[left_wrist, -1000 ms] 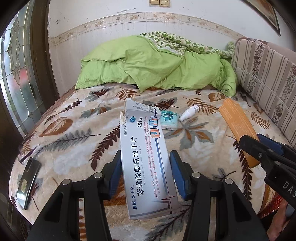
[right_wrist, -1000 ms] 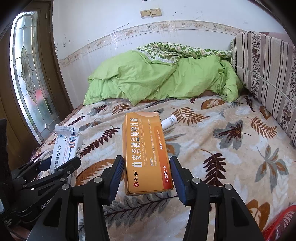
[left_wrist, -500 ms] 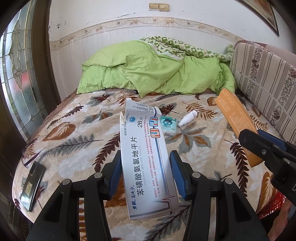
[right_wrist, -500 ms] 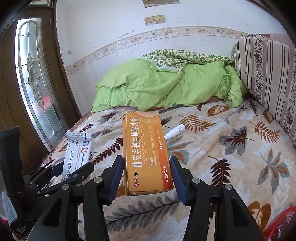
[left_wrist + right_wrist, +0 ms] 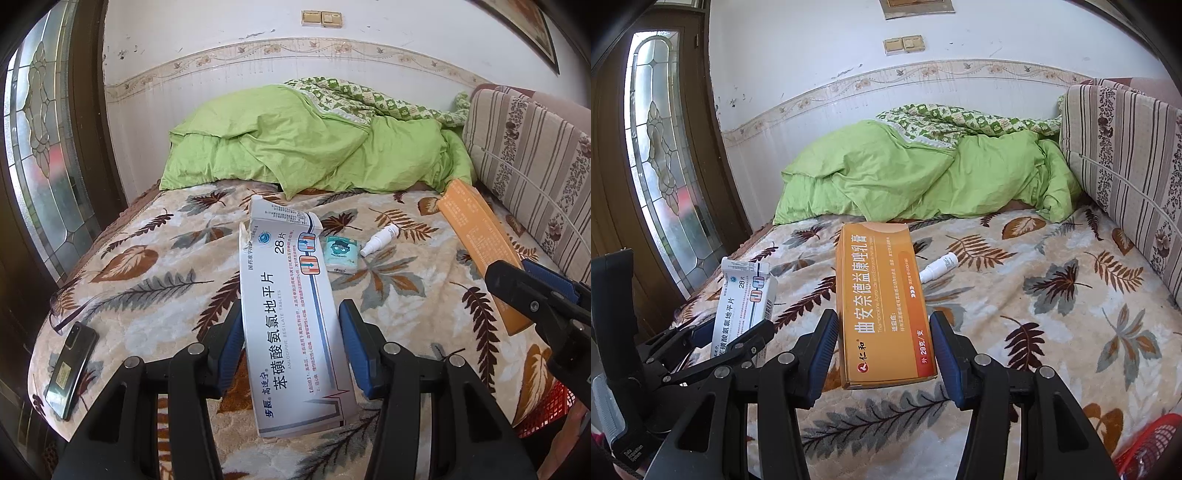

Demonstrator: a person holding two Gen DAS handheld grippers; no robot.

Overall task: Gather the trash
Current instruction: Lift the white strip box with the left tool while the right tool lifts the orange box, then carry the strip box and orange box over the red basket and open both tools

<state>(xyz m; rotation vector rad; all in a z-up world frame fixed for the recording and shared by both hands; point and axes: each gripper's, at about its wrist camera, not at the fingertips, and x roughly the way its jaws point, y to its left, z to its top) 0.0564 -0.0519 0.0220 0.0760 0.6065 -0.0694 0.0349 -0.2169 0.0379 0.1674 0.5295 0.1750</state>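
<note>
Above leaf-print bed (image 5: 155, 295), hand-held grippers clamp torn white box (image 5: 291, 317) and orange box (image 5: 882, 306).

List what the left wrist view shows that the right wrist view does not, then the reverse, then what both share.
Only the left wrist view: a black phone lying at the bed's left edge, and a small teal packet beside the spray bottle.

Only the right wrist view: the printed front of the orange box, held between the right gripper jaws.

Both: the white medicine box clamped in the left gripper, the white spray bottle on the leaf-print blanket, the green quilt and a red basket at lower right.
</note>
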